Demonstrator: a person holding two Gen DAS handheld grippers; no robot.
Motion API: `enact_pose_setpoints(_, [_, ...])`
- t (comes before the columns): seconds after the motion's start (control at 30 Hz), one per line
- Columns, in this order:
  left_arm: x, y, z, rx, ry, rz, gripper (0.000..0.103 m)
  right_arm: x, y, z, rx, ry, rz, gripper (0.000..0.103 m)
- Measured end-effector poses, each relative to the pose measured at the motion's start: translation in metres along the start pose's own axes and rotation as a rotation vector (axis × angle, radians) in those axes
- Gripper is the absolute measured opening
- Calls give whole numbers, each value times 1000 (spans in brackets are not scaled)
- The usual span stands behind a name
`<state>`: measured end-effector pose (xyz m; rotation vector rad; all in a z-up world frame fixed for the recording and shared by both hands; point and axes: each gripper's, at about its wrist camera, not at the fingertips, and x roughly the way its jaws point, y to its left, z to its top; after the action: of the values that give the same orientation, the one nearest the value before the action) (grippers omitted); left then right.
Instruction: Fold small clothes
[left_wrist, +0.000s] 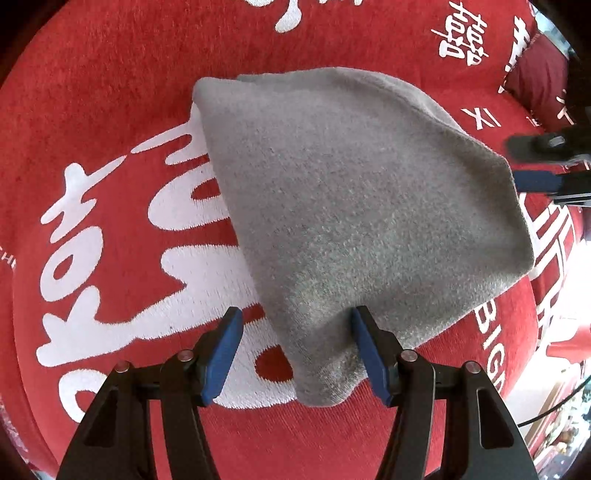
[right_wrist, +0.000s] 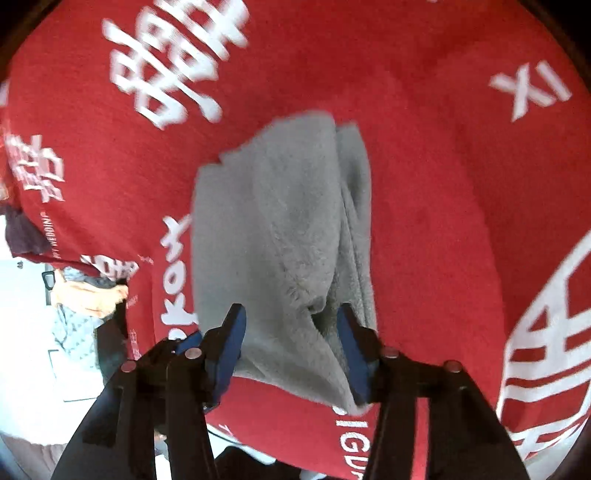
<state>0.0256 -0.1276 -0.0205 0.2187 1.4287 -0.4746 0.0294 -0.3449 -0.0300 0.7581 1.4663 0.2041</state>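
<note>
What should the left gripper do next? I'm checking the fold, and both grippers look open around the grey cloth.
Probably close the left gripper on the grey cloth's near corner: its open jaws straddle that corner on the red cover, gripping nothing. The right gripper, also open, straddles another edge.

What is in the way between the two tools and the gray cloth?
Nothing visible is. The gray cloth lies on the red cover, and its near corner already sits between the open fingers of the left tool. The right tool is open around another edge of it.
</note>
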Motion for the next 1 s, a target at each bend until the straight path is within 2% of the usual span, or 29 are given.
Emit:
enact_pose_setpoints(0.03, [0,0,1,-3,2,0,63,4,0,1,15,5,4,13])
enact_pose_setpoints(0.13, [2,1,1,-7,0,-4,65,9,-15,5,73,-38,-18,11])
enact_pose_setpoints(0.2, [4,3,0,-13,3,3,71,16,-33,2,136,-31,11,11])
enact_pose_setpoints(0.3, [5,6,2,-33,21,-17,71,20,-42,-6,160,-26,49,11])
enact_pose_setpoints(0.37, [5,7,3,-44,33,-23,71,19,-41,-10,155,-15,18,13])
enact_pose_setpoints(0.47, [4,9,3,-69,58,-28,71,17,-46,-12,189,1,0,30])
enact_pose_setpoints(0.5, [3,10,3,-77,67,-29,71,17,-45,-11,189,4,-12,40])
enact_pose_setpoints(0.53, [2,10,4,-84,76,-29,71,16,-44,-11,184,8,-26,42])
enact_pose_setpoints(0.8, [-11,13,7,-120,124,-27,71,5,-25,-11,103,49,-143,46])
enact_pose_setpoints(0.9, [-14,15,10,-135,132,-26,71,1,-27,-12,96,51,-157,50])
enact_pose_setpoints(1.0, [-17,17,12,-143,135,-20,71,-2,-30,-14,108,54,-160,51])
